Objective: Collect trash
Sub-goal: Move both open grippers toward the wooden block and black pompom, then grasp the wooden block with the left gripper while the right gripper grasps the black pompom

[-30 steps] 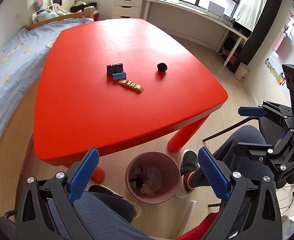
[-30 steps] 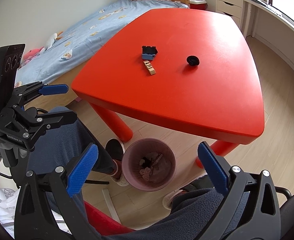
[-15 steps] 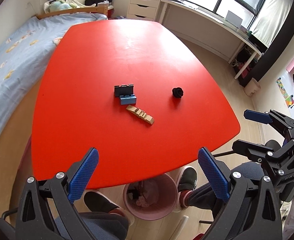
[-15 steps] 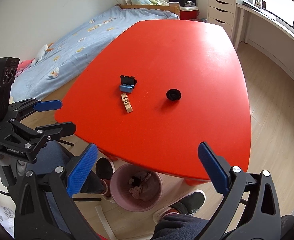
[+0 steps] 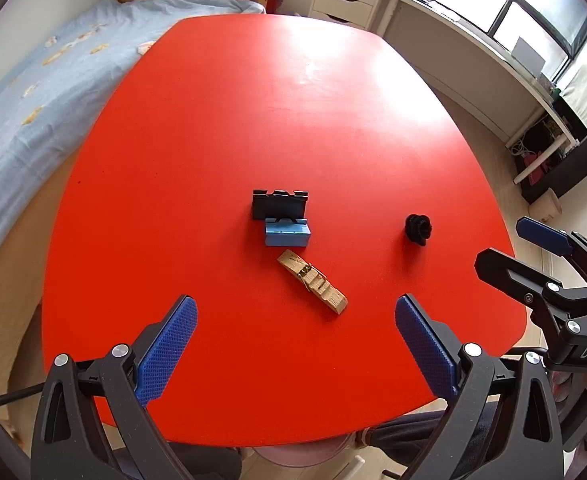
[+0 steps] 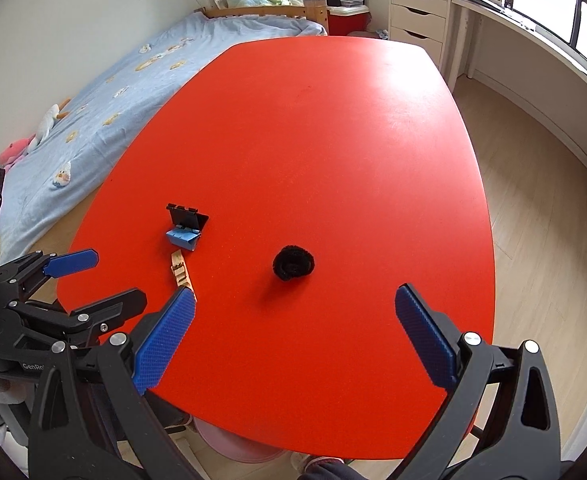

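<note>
Your left tool (image 5: 295, 330) hangs above the near edge of the red surface (image 5: 221, 120), its blue-padded fingers (image 5: 168, 342) spread wide with nothing between them. Your right tool (image 6: 293, 332) hangs above the same near edge further to the right, equally spread and empty; it also shows at the right side of the left wrist view (image 5: 549, 264), and the left tool shows at the left side of the right wrist view (image 6: 65, 280).

Three pieces of trash lie on the surface toward its near edge. A small blue box (image 5: 286, 232) with a dark lid standing open behind it sits about midway between the left and right edges. Just beside it, on the near side, a wooden clothespin (image 5: 312, 280) lies flat and angled, apart from the box as far as you can tell. A small black fuzzy clump (image 5: 417, 229) rests well apart from both, toward the right edge; in the right wrist view the clump (image 6: 293, 262) lies ahead of your right tool, between the lines of its fingers.

Below the near edge, a sliver of a pink bin (image 6: 229, 446) shows on the floor. A bed (image 6: 105, 92) with a blue cover runs along the left edge.
</note>
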Demonstrator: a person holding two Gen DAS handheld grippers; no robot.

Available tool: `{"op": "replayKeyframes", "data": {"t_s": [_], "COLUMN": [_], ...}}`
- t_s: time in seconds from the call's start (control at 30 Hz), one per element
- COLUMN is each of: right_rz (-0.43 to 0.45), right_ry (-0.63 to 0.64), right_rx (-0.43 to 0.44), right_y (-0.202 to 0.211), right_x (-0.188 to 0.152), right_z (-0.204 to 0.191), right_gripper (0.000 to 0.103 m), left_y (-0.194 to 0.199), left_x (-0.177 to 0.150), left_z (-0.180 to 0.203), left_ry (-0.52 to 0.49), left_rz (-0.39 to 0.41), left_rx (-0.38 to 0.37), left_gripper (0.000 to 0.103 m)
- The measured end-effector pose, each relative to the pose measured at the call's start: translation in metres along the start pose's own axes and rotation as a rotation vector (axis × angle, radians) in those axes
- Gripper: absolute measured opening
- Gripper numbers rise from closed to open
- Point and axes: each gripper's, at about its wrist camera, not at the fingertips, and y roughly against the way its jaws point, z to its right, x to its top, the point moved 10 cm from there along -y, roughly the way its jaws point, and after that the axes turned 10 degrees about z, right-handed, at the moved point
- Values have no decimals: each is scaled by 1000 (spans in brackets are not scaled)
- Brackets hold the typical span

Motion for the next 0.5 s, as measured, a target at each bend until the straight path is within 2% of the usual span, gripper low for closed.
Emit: {"op": "replayKeyframes", "data": {"t_s": [0.23, 0.5], "right_rz": [-24, -53], "right_ry": [-30, -40], "right_rx": [-17, -13], "right_y": [-29, -51], "right_x": [3, -7], "right_z": [10, 13], "right_gripper": [98, 98], "left_y": [-28, -45], "left_x": [-6, -8], "left_z": [-5, -2], "left_ry": [86, 110], "left_rz": [-33, -29], "left_rx": [74, 147], "left_gripper": [95, 95]}}
